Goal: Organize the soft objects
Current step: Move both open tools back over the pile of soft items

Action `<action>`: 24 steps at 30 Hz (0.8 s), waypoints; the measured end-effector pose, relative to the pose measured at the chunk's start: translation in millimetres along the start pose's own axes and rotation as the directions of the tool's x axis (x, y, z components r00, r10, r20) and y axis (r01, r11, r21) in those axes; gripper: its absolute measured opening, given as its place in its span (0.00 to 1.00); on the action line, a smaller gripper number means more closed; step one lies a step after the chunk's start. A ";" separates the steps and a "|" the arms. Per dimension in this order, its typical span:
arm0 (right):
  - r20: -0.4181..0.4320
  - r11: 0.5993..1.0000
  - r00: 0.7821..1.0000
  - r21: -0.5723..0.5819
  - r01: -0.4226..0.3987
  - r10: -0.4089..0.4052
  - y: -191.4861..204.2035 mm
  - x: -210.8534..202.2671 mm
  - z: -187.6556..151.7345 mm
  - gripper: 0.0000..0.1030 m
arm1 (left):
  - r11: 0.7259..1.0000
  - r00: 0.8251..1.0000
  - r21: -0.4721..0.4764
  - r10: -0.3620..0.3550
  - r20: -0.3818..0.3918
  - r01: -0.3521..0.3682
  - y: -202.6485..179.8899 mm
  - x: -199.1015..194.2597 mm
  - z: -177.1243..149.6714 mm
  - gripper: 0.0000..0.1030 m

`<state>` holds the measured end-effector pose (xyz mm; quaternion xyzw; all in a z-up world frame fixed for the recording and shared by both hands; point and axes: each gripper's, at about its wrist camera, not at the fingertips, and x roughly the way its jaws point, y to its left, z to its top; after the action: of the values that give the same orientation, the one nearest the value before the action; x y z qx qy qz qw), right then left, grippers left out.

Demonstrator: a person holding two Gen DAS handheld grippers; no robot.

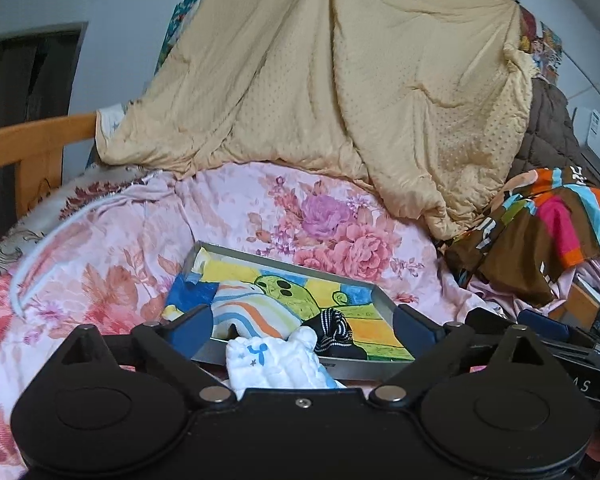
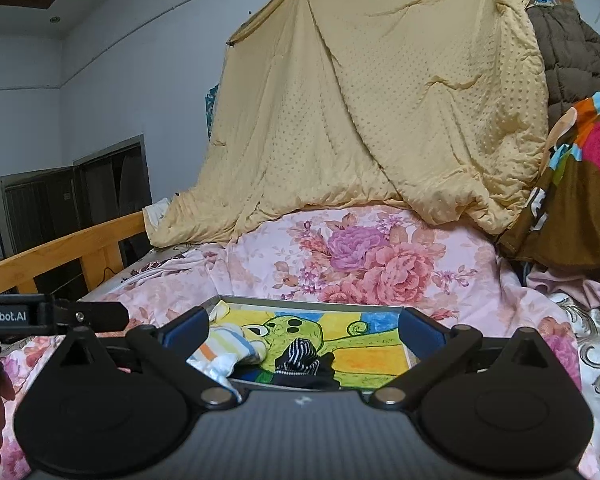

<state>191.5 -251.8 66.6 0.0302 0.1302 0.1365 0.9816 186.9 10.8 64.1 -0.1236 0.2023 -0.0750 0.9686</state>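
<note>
Both claws spread wide, nothing between them. Left claw [image 1: 303, 322] sits just behind the white cloth [image 1: 278, 364], which hangs over the near rim of the tray [image 1: 284, 258] on the bed [image 1: 100, 240], partly out. That's my guess for next pick: straight ahead and below, left is nearer. Right claw [image 2: 304, 330] faces the black striped sock [image 2: 300, 354]; striped cloth [image 2: 228, 346] lies to its left, both inside the tray.
</note>
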 end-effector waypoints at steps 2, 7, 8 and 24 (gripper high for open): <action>0.008 1.000 1.000 -0.004 0.007 -0.007 1.6 -8.6 -2.1 1.00 | 1.000 1.000 -0.004 0.002 0.007 -0.002 -0.3 -8.3 -2.5 0.98; 0.017 1.000 1.000 -0.007 0.011 -0.011 5.2 -27.1 -7.5 1.00 | 1.000 1.000 -0.002 0.011 0.012 -0.011 0.0 -26.6 -11.1 0.99; 0.015 1.000 1.000 -0.004 0.002 -0.002 5.5 -31.7 -8.8 1.00 | 1.000 1.000 0.002 0.015 0.012 -0.015 0.1 -30.1 -13.3 0.99; -0.149 1.000 0.989 0.016 -0.007 0.009 11.2 -68.7 -39.4 1.00 | 1.000 0.984 0.003 0.019 -0.175 -0.018 20.8 -63.5 -48.9 0.99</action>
<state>114.4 -259.0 46.7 0.0280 0.2039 0.1413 0.9683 111.2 32.9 38.8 -0.1138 0.2877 -0.0767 0.9478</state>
